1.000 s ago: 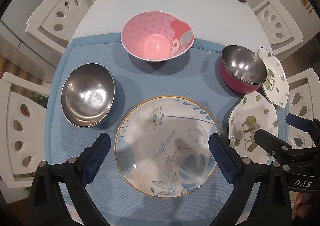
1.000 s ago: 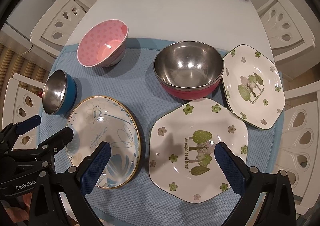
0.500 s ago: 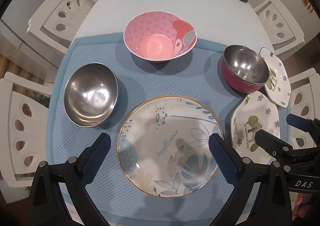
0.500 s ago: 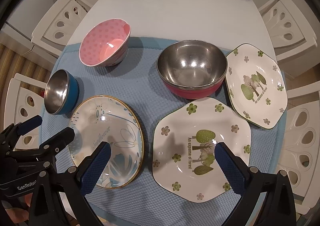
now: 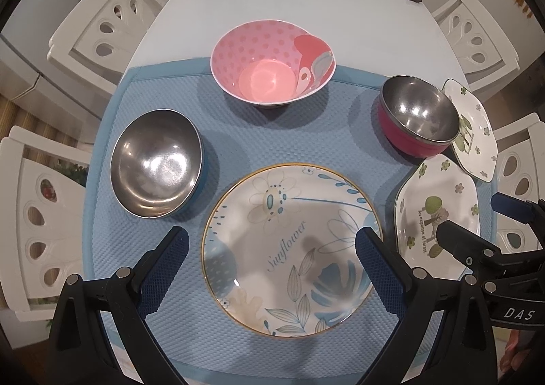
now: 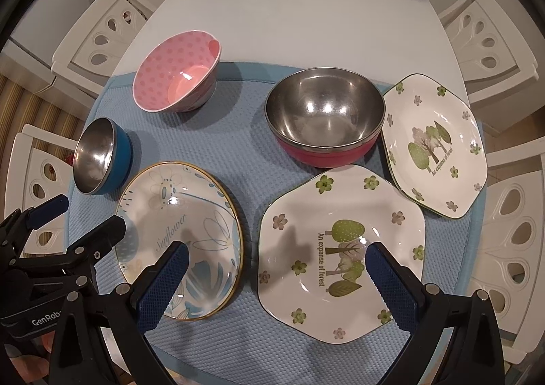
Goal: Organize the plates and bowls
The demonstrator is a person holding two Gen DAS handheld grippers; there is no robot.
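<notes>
Both claws spread wide, holding nothing — left gripper (image 5: 270,250) above the round plate (image 5: 289,248), right gripper (image 6: 277,260) above the six-sided plate (image 6: 340,250)

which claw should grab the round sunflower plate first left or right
Left. The left claw is open and straddles the sunflower plate, while the right claw sits over the near forest plate beside it.
</notes>
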